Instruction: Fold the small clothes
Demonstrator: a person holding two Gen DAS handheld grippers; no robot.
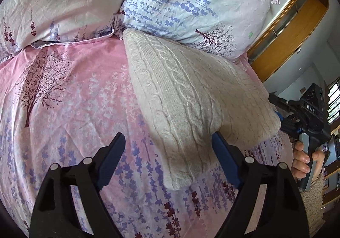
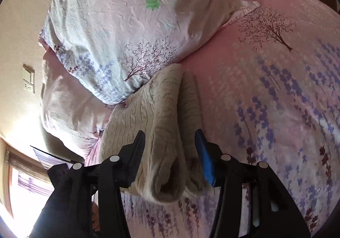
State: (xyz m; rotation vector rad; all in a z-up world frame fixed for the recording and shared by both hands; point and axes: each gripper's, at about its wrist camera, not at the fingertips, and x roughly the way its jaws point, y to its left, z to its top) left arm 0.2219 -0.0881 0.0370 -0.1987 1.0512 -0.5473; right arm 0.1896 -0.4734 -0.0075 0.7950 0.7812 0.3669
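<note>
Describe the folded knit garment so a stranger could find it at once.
Start from the bed, covered by a pink sheet printed with trees and purple flowers. At its head lies a pale floral pillow; the folded knit garment rests against that pillow's lower edge. It is the only plain beige, cable-knit piece among smooth printed fabrics.

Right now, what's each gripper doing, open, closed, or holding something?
Left gripper: open, holding nothing; the folded sweater lies partly between its jaws.
Right gripper: open, jaws astride the sweater's folded edge, pads not pressing on it.
</note>
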